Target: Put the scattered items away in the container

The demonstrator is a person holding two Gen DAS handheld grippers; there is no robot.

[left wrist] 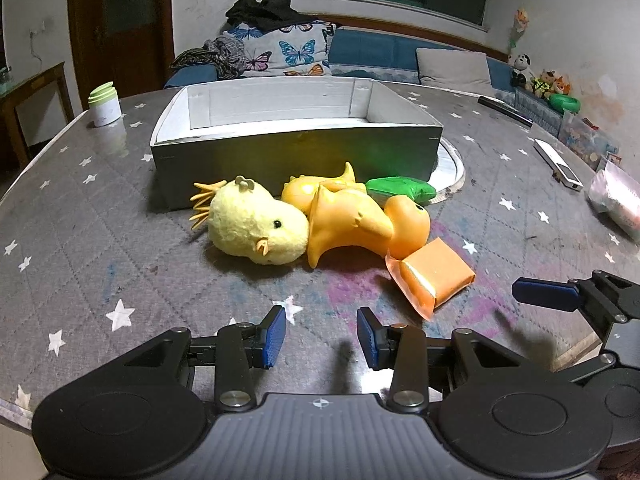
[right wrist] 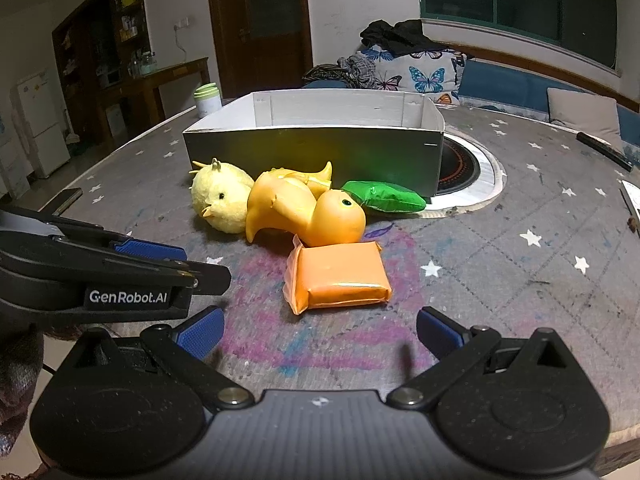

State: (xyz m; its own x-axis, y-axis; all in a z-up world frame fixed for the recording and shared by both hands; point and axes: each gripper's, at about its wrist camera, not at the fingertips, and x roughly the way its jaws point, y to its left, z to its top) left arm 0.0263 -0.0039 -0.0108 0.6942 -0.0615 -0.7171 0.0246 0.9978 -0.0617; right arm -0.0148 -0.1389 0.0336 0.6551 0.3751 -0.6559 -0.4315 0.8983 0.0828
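Note:
A grey open box (left wrist: 296,148) (right wrist: 312,156) stands on the star-patterned table. In front of it lie a yellow plush chick (left wrist: 256,228) (right wrist: 222,200), an orange rubber duck (left wrist: 352,220) (right wrist: 304,208), a green packet (left wrist: 400,190) (right wrist: 384,196) and an orange packet (left wrist: 434,276) (right wrist: 340,278). My left gripper (left wrist: 322,338) is open and empty, short of the toys. My right gripper (right wrist: 318,332) is open wide and empty, just before the orange packet. Each gripper shows at the edge of the other's view: the right gripper (left wrist: 552,294), the left gripper (right wrist: 152,260).
A white jar with a green lid (left wrist: 104,106) (right wrist: 207,100) stands at the far left of the table. A round cooktop inset (right wrist: 468,176) lies right of the box. A white remote (left wrist: 558,164) and a plastic bag (left wrist: 618,200) lie at the right edge. A sofa with clothes stands behind.

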